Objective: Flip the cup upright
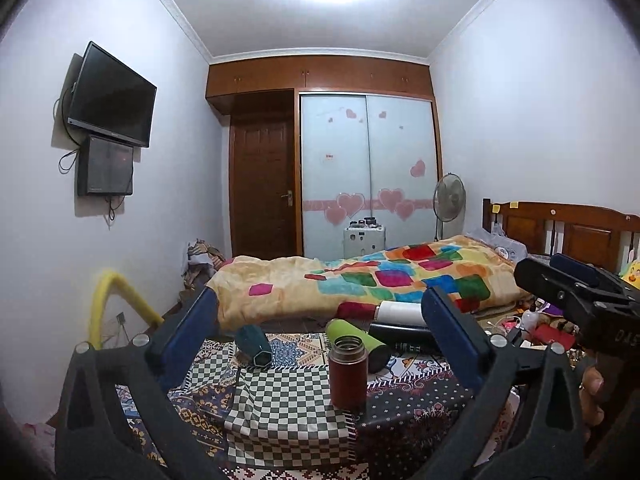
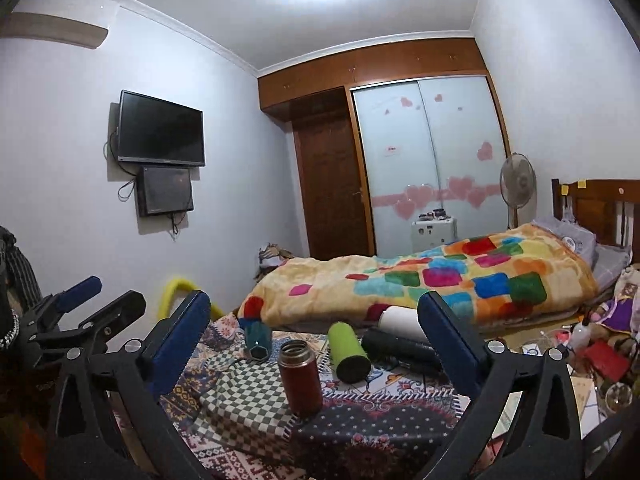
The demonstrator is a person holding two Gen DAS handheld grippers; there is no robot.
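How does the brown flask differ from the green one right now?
The brown flask stands upright with its open mouth up; the green flask lies on its side, its dark end toward the camera. The brown one sits nearer the grippers, the green one behind it, closer to the bed. Both are cylindrical, rest on the patterned cloth, and neither is gripped.

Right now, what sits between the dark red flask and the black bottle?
A lime green bottle lying on its side, between the upright dark red flask and the black bottle, clearest in the right wrist view.
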